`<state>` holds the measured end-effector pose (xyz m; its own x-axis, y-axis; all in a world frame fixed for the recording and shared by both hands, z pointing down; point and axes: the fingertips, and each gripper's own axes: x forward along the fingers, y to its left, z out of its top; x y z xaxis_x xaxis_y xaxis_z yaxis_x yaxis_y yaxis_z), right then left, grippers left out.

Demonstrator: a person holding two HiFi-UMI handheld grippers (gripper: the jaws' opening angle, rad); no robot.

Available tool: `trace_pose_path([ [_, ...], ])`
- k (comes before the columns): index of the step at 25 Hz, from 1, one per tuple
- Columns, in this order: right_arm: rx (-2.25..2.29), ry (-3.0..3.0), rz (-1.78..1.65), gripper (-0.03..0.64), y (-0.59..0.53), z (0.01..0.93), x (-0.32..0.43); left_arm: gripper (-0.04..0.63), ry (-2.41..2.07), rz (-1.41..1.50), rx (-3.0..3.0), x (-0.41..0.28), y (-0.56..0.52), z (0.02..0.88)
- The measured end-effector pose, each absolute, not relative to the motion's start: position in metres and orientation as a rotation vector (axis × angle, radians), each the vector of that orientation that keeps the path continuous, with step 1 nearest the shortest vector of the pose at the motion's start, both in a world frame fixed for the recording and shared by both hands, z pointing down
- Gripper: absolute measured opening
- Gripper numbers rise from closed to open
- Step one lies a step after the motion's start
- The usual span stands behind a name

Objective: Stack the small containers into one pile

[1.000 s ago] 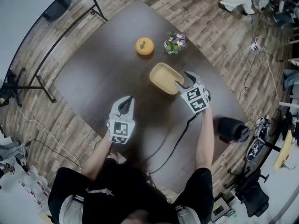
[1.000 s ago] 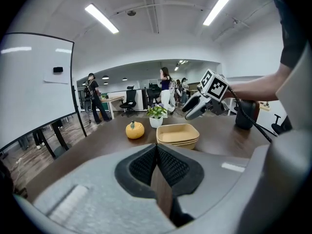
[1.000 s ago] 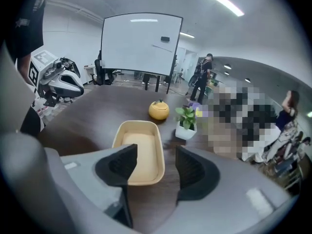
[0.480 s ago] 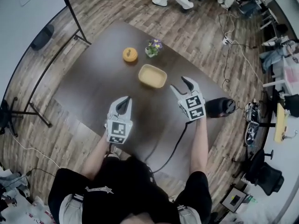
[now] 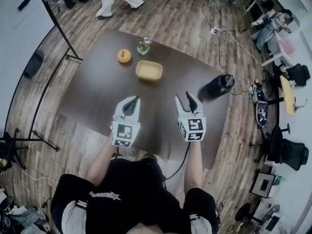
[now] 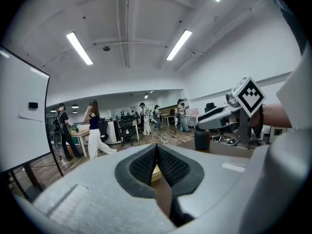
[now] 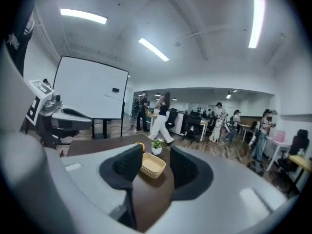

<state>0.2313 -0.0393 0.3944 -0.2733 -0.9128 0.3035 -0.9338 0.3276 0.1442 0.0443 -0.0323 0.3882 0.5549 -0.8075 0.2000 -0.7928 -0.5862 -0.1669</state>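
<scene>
Open office: wood-plank floor [image 5: 185,18], dark brown table [image 5: 97,82], whiteboard [image 7: 90,89] on a stand, ceiling strip lights [image 7: 153,49]

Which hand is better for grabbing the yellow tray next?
Probably the right gripper: its jaws, just closing a little, stand apart, empty and aimed at the yellow tray. The left gripper is shut.

We see the pale yellow, rounded-rectangular plastic containers [image 5: 148,70] apparently nested one inside another as a single shallow pile. It stands upright with its open side up, and its top container is empty. The pile rests on the far part of the dark brown table [image 5: 97,91], slightly left of centre.
</scene>
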Motion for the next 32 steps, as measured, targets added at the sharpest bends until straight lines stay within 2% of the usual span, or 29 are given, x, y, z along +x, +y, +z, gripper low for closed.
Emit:
trace_pose_path([
  [2, 1.751, -2.257, 0.123, 0.129, -0.008, 0.394, 0.229, 0.011, 1.349, -0.393, -2.730, 0.049, -0.017, 0.385],
  [8, 1.959, -2.206, 0.200, 0.080, 0.069, 0.402, 0.219, 0.011, 1.225, -0.387, -2.782, 0.060, 0.024, 0.384],
  [11, 2.032, -2.161, 0.222, 0.017, 0.097, 0.410, 0.209, 0.011, 1.179, -0.405, -2.797, 0.058, 0.038, 0.391],
  [18, 2.089, -2.130, 0.252, 0.006, 0.135, 0.416, 0.207, 0.011, 1.153, -0.424, -2.792, 0.060, 0.062, 0.390],
  [32, 2.086, -2.144, 0.212, 0.006, 0.125, 0.406, 0.215, 0.011, 1.172, -0.416, -2.800, 0.065, 0.057, 0.390],
])
